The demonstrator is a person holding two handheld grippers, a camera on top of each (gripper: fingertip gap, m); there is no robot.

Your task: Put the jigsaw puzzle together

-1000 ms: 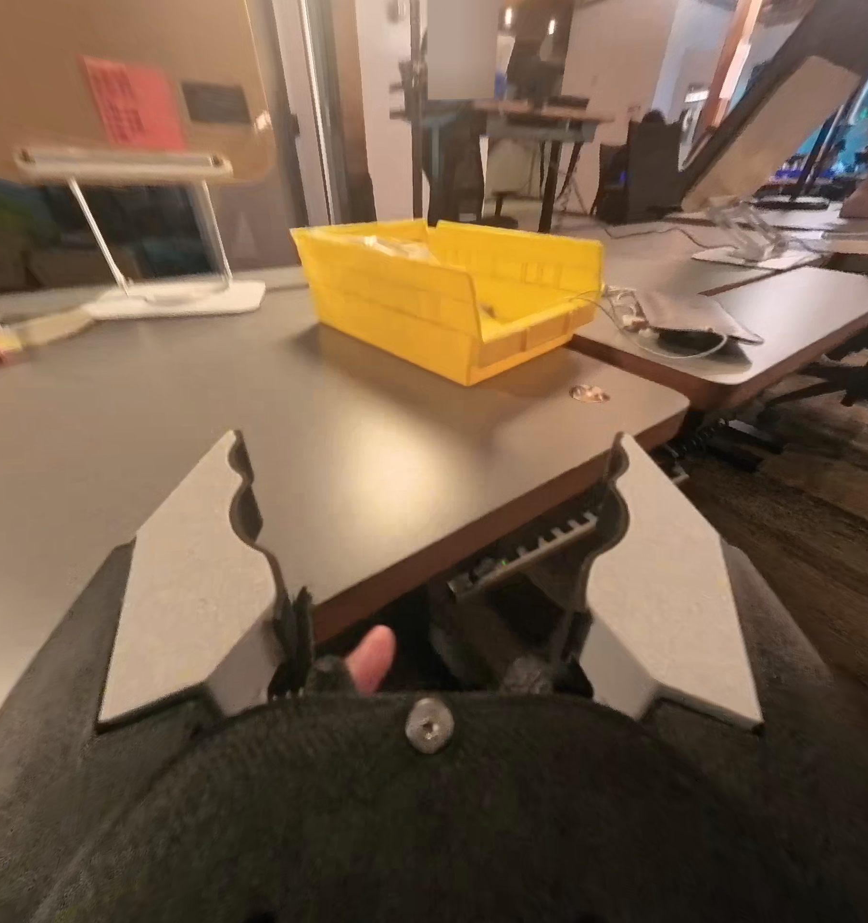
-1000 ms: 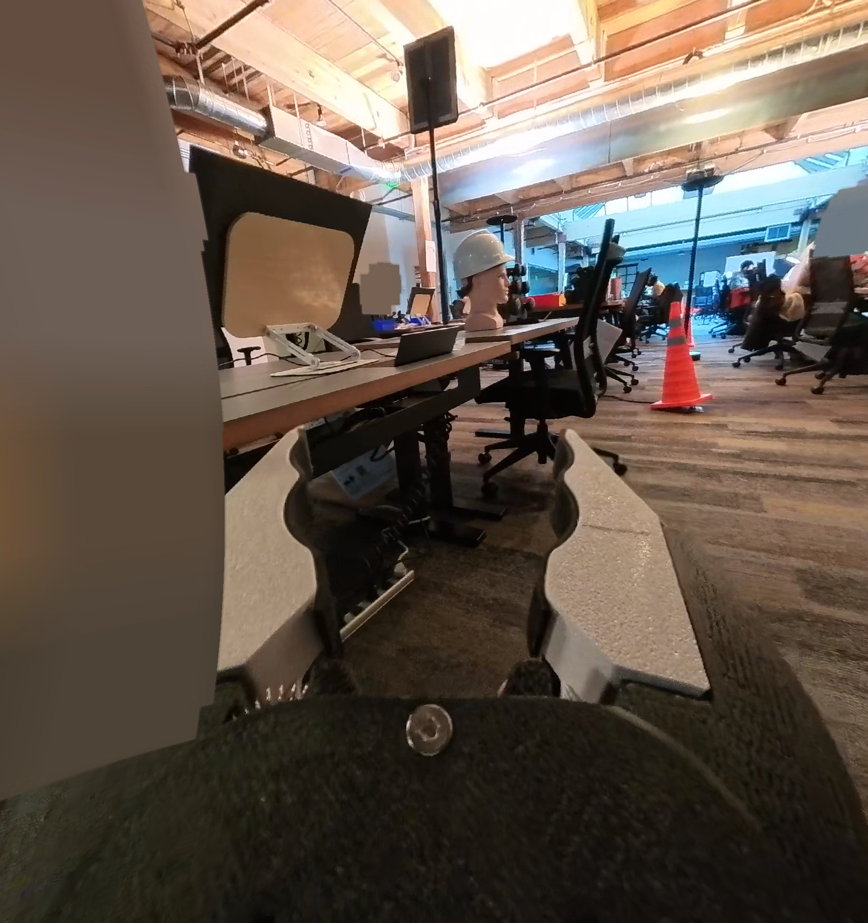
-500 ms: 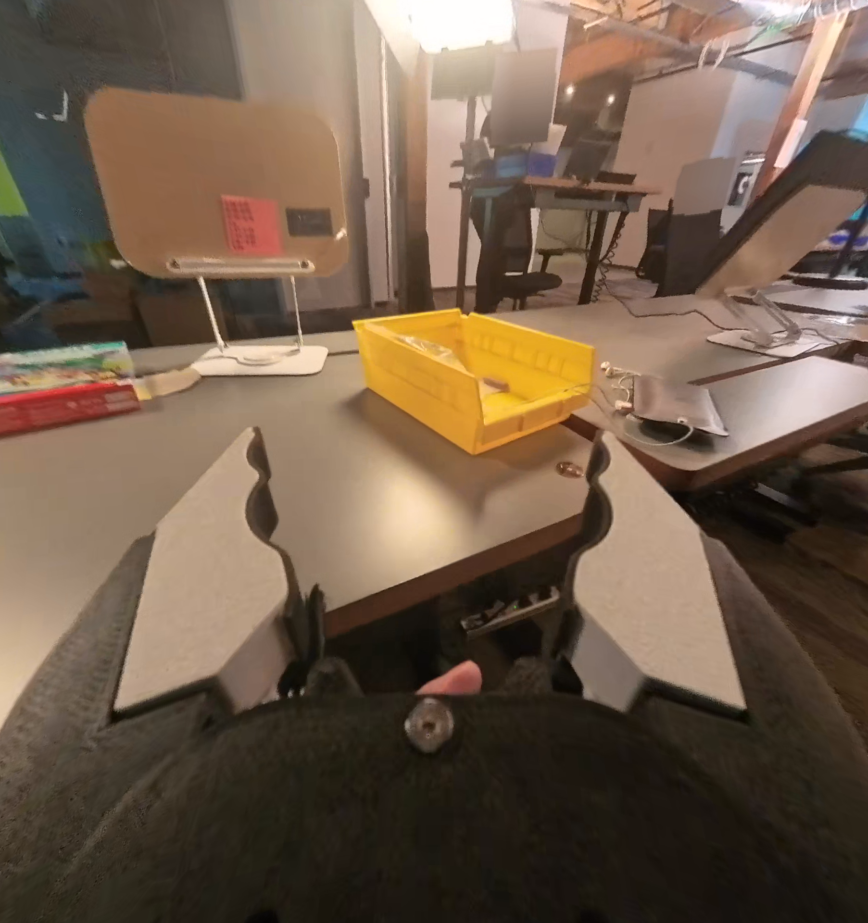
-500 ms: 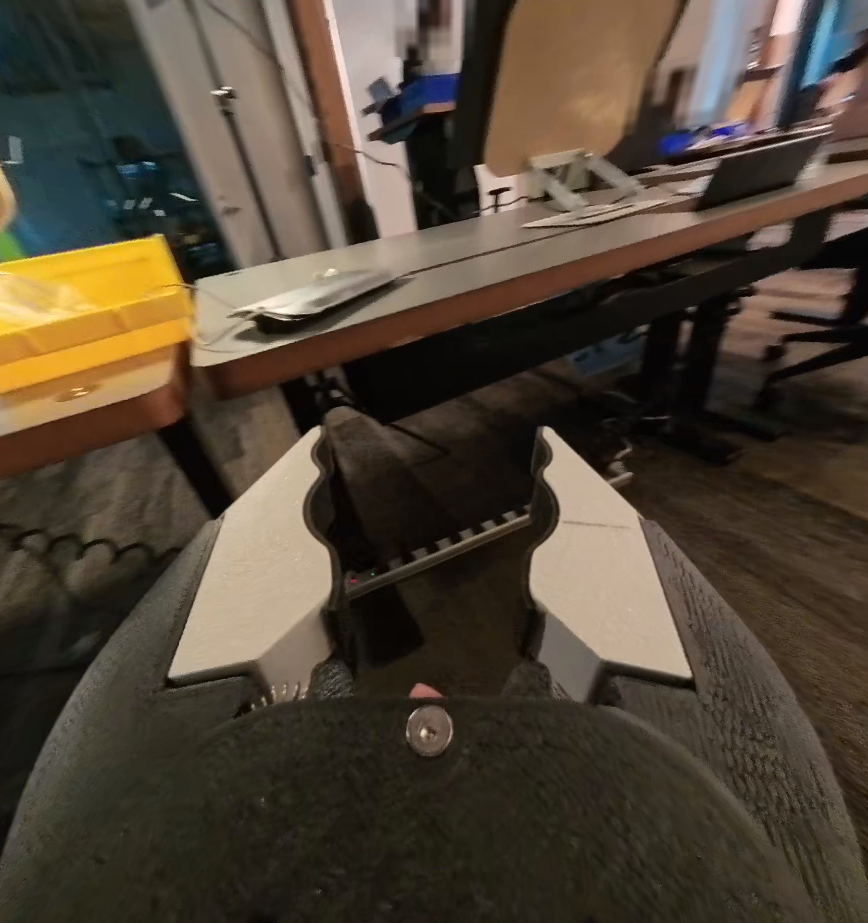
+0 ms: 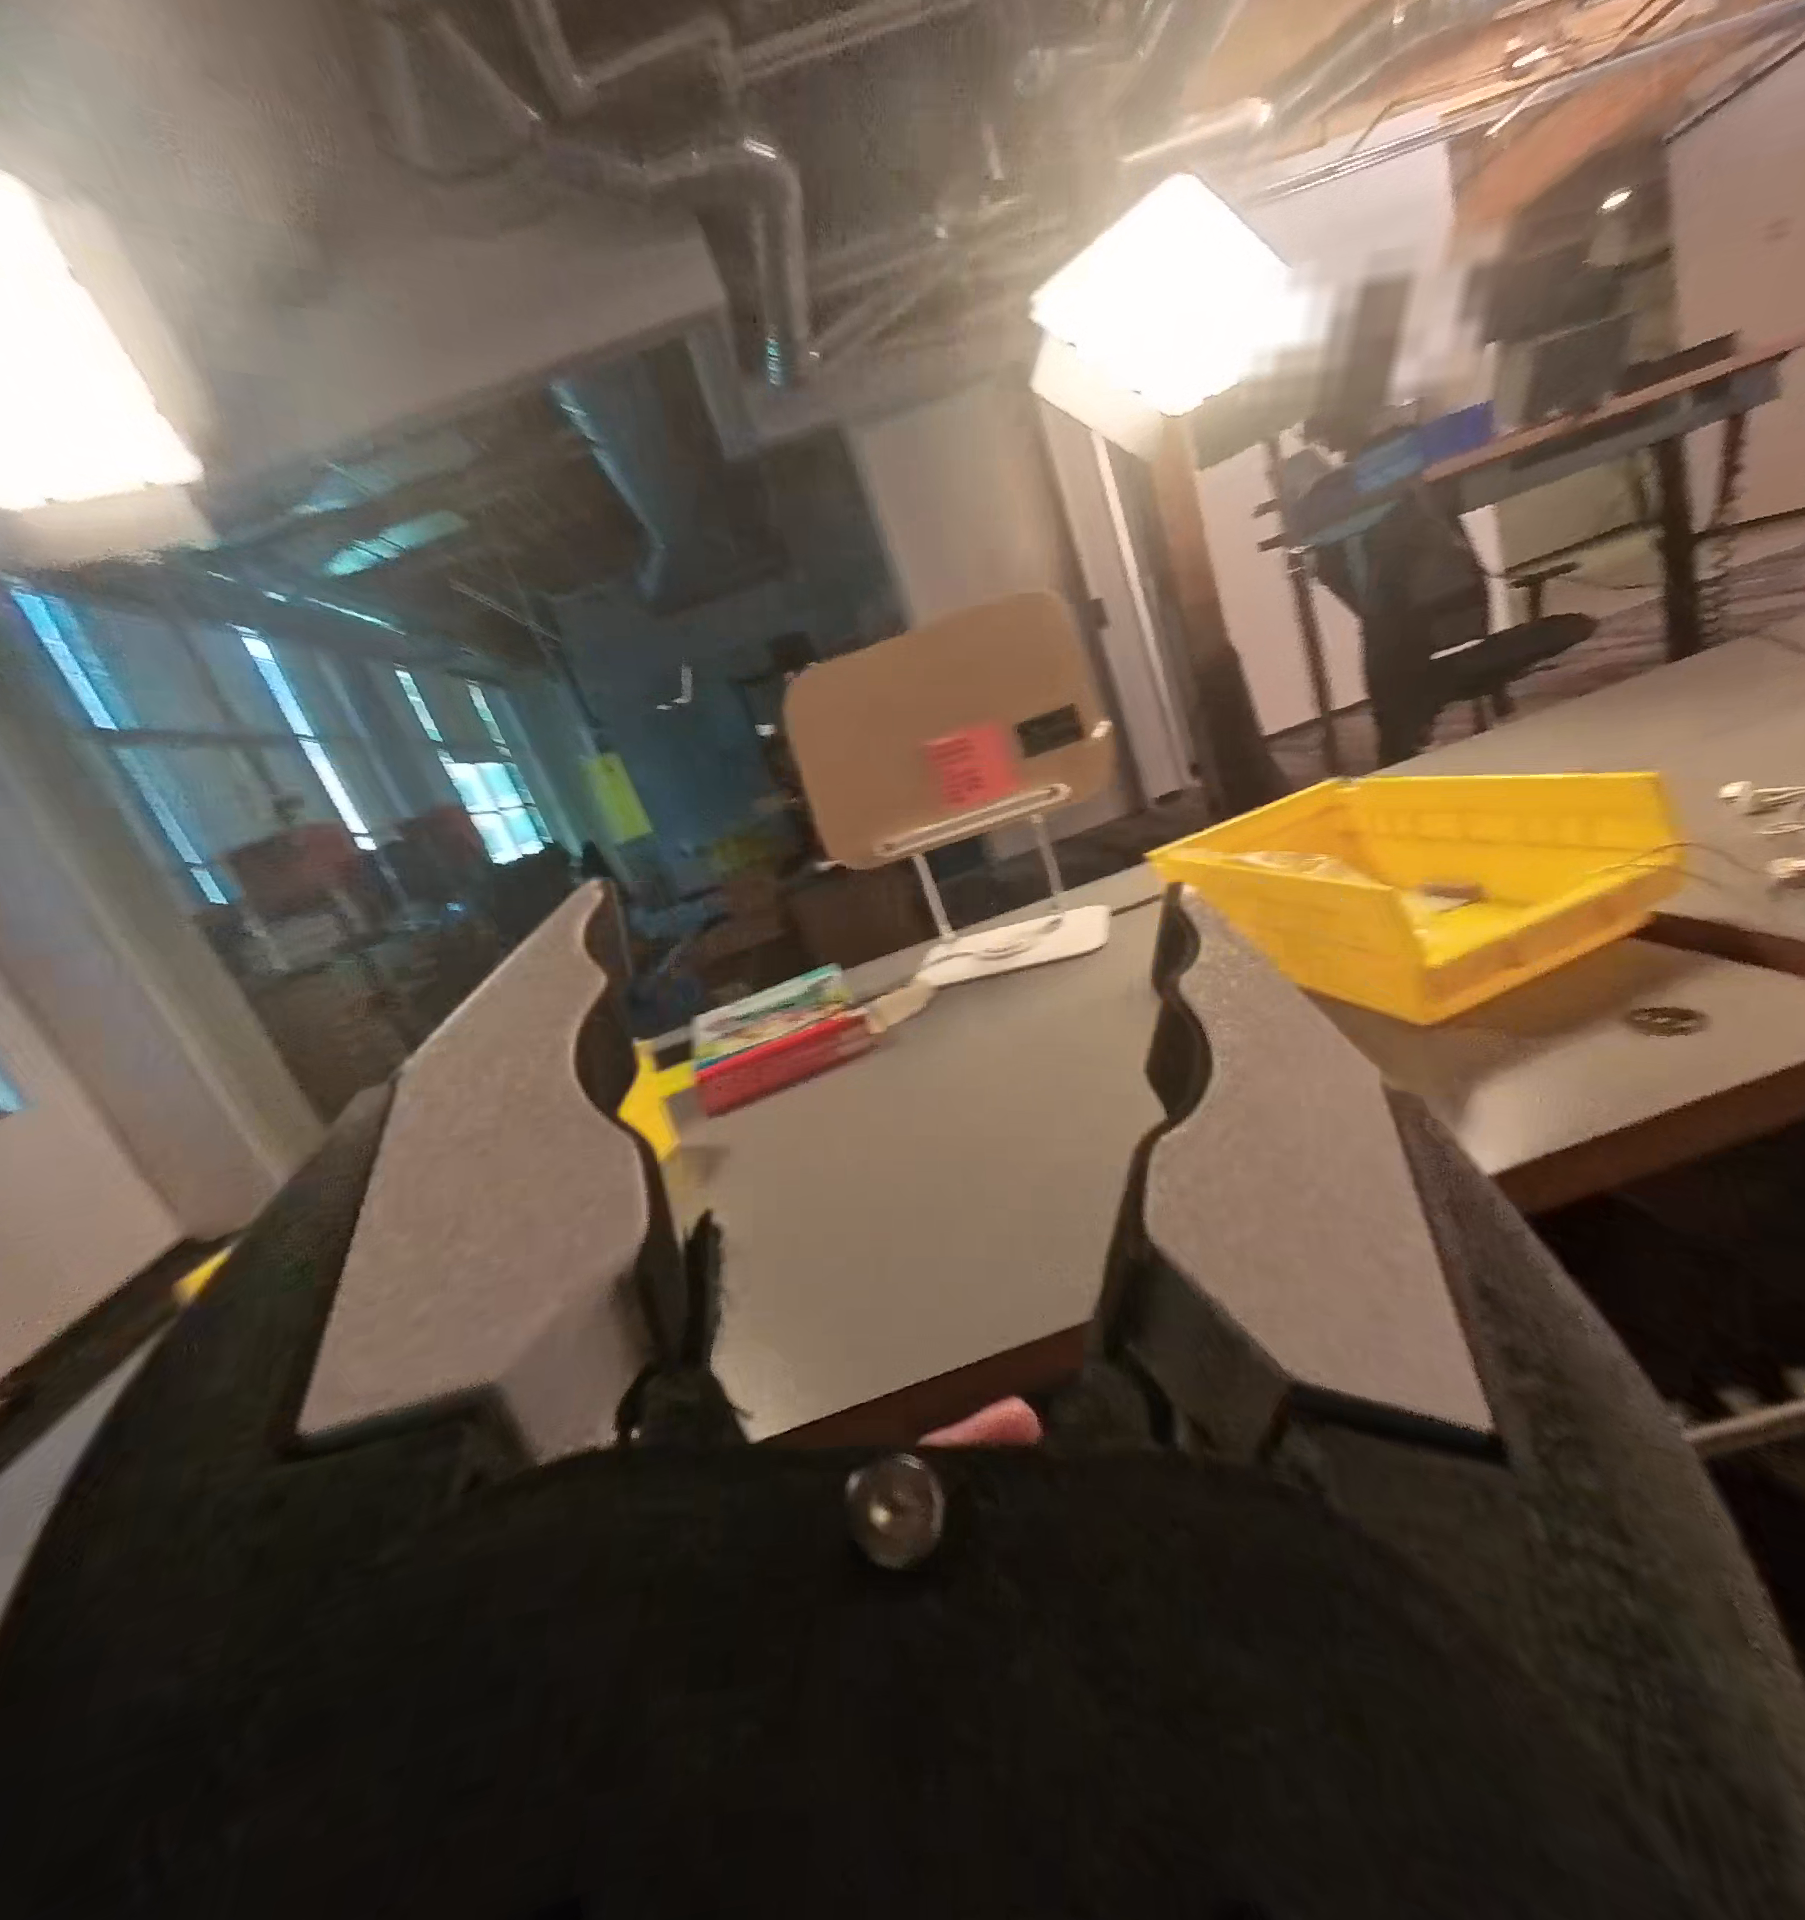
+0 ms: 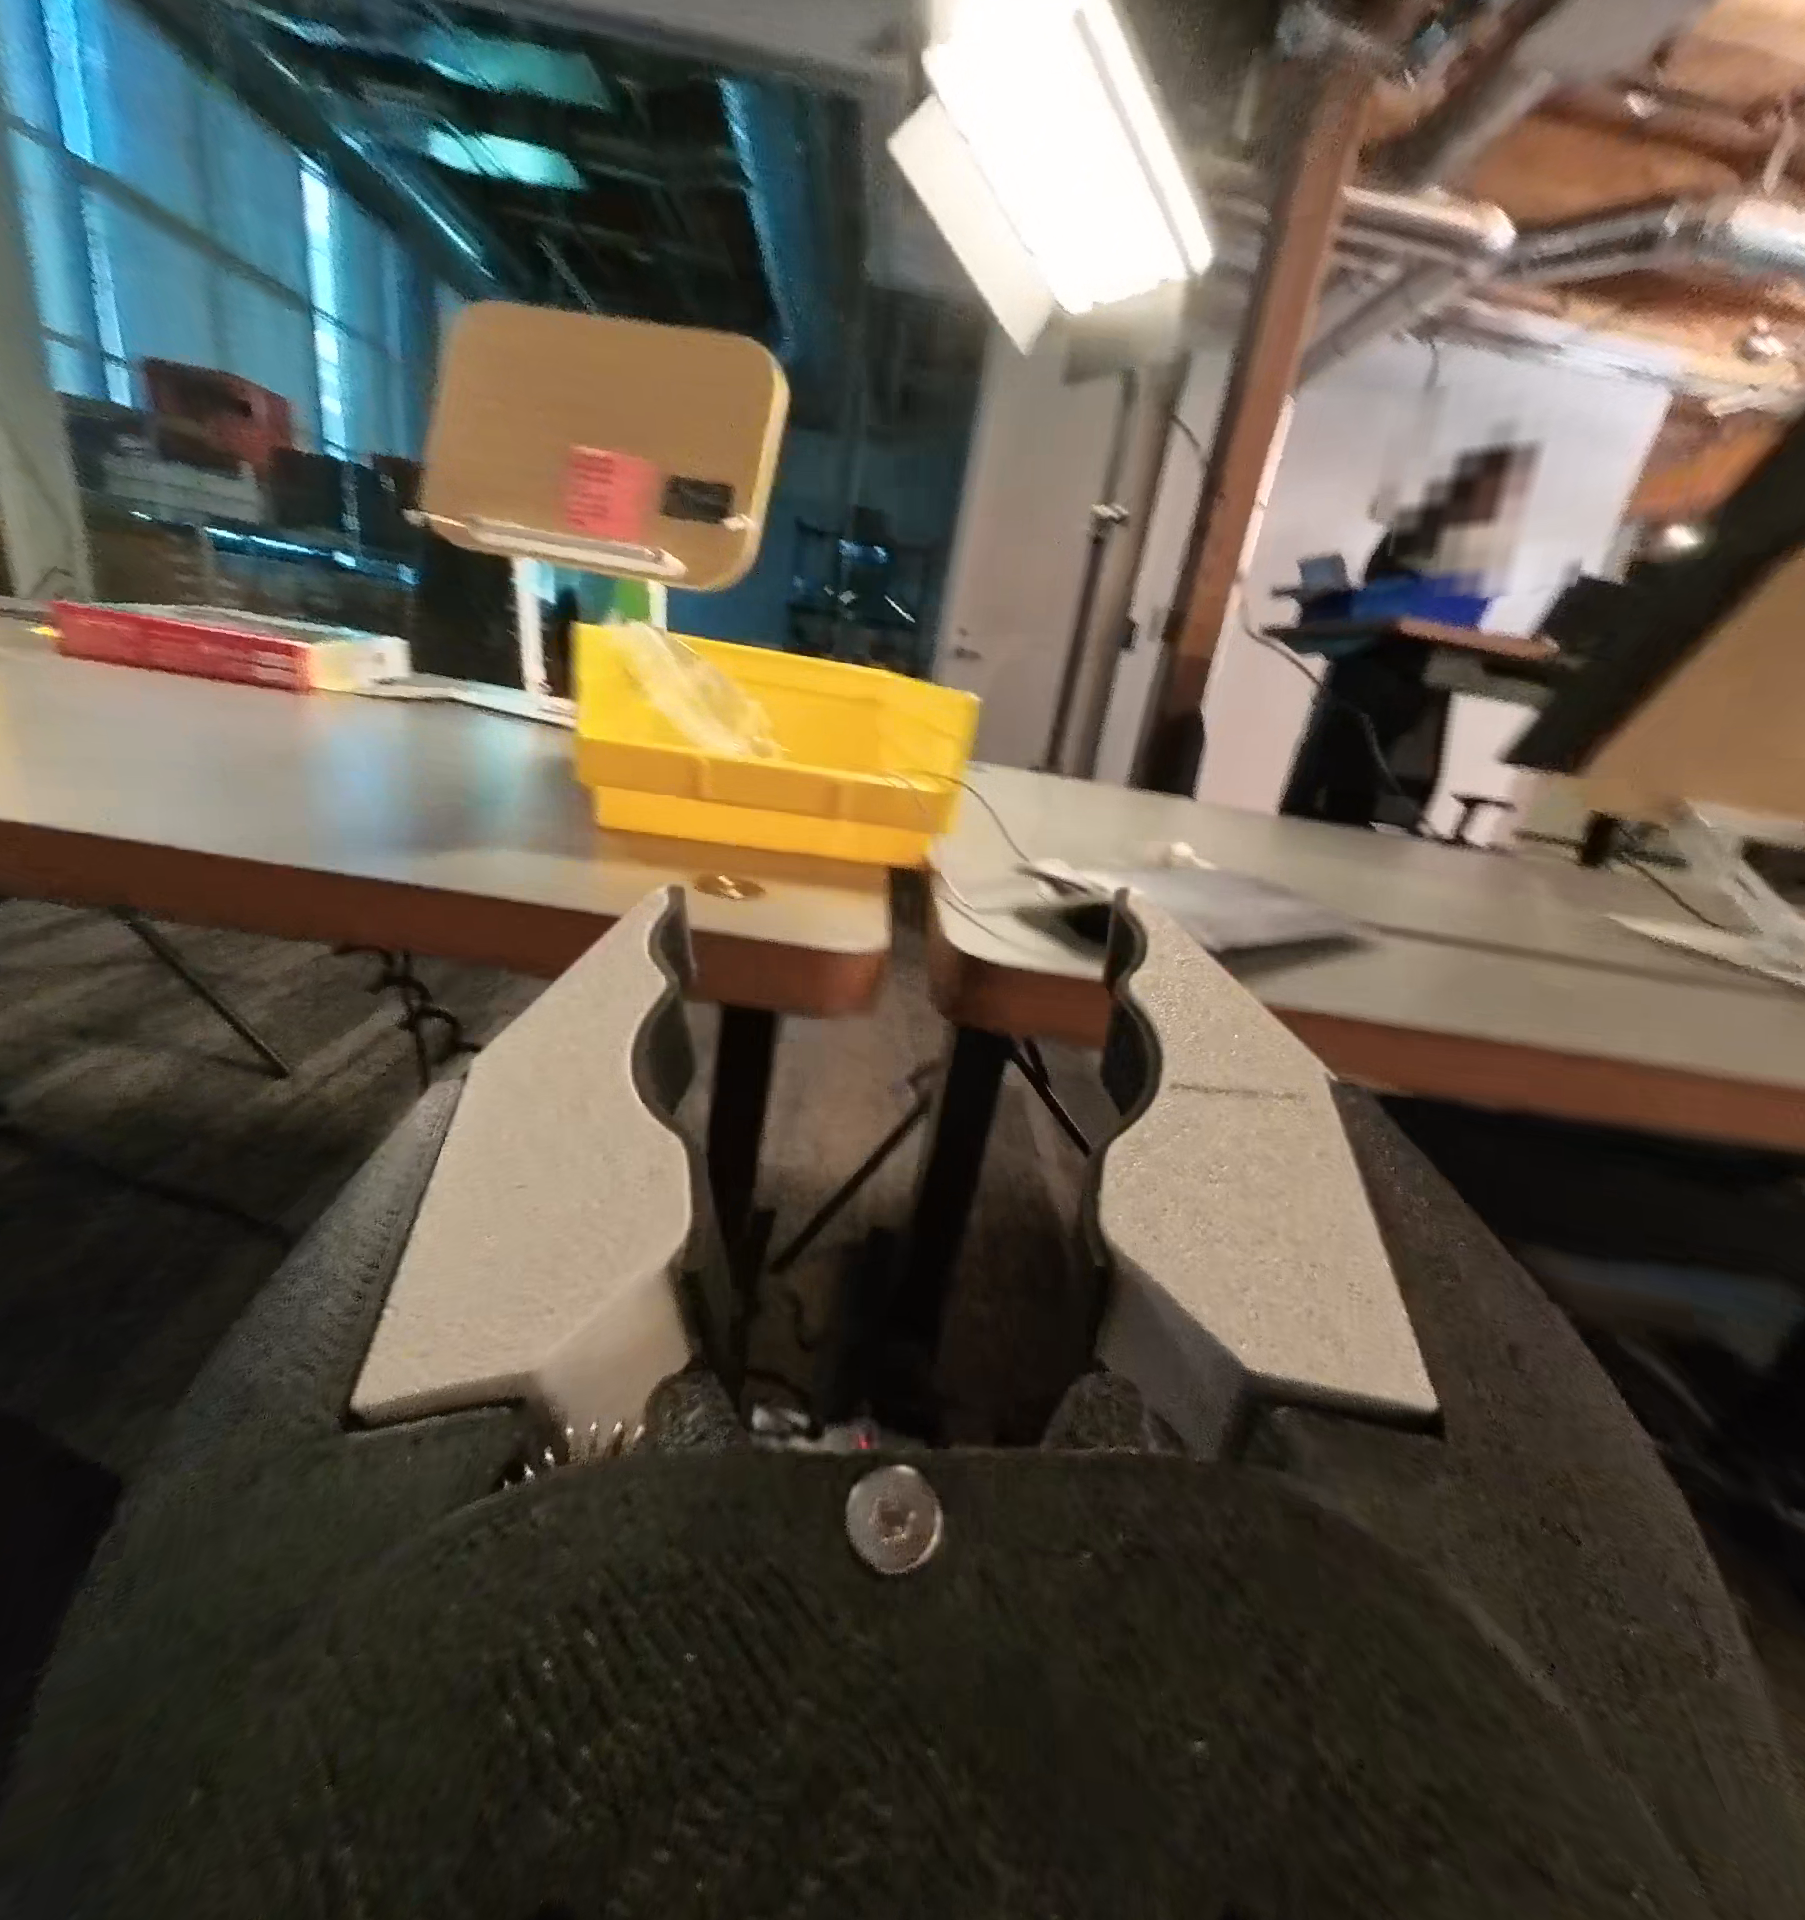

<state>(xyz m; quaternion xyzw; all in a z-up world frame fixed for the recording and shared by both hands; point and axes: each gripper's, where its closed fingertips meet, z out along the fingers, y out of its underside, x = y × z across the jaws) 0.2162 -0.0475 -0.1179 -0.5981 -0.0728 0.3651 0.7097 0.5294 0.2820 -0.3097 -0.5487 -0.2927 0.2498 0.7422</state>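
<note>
My left gripper is open and empty, tilted and raised above the near edge of a grey table. A yellow bin with clear plastic bags in it sits on the table to its right. My right gripper is open and empty, low in front of the table edge, pointing at the gap between two tables. The same yellow bin shows just beyond its fingertips.
A tan board on a white stand and a stack of red boxes are at the table's back. A dark pouch with white cables lies on the adjoining table. A person stands at a far desk.
Both views have swung left and up. The left jaws have narrowed. The right gripper turned from the floor and chairs to face the table and bin, its jaws a little narrower than at first.
</note>
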